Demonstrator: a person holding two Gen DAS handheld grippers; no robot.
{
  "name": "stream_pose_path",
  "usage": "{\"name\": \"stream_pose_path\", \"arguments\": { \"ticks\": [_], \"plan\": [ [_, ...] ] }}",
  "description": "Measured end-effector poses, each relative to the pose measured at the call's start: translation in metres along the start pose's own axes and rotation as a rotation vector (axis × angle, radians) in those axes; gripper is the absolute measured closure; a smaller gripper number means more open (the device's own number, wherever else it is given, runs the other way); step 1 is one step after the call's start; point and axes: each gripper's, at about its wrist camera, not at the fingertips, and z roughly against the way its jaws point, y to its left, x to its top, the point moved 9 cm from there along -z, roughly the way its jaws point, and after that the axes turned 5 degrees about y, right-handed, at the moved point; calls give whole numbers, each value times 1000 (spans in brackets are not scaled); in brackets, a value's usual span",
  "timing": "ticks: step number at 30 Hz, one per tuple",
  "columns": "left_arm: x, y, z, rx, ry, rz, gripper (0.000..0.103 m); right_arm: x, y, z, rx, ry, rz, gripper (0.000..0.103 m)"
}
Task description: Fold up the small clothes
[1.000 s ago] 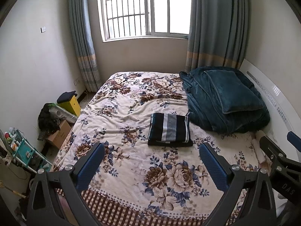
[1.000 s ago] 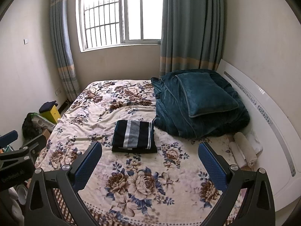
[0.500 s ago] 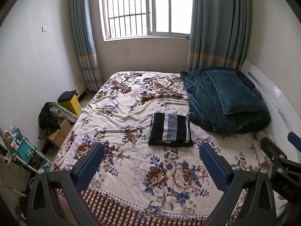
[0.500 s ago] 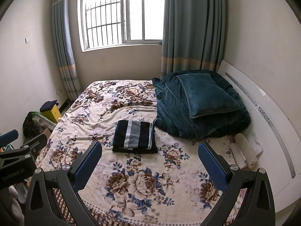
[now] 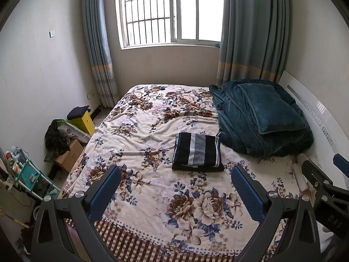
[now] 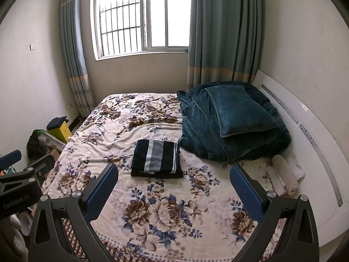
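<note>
Basically nothing changes: both hand-held grippers, left (image 5: 174, 188) and right (image 6: 174, 187), stay spread and empty, striped garment (image 5: 197, 151) at 12 o'clock looks fully folded.

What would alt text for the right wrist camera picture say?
A folded dark striped garment lies on a floral bedspread, beside a heap of teal bedding by the headboard. The open right gripper frames the foreground, holding nothing, with a barred window behind.
</note>
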Motion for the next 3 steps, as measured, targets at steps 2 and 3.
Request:
{"name": "stream_pose_path", "arguments": {
  "ticks": [2, 3],
  "plan": [
    [0, 0, 0, 2, 1, -1, 0, 0, -1, 0, 0, -1, 0, 0],
    [0, 0, 0, 1, 1, 1, 0, 0, 0, 0, -1, 0, -1, 0]
  ]
}}
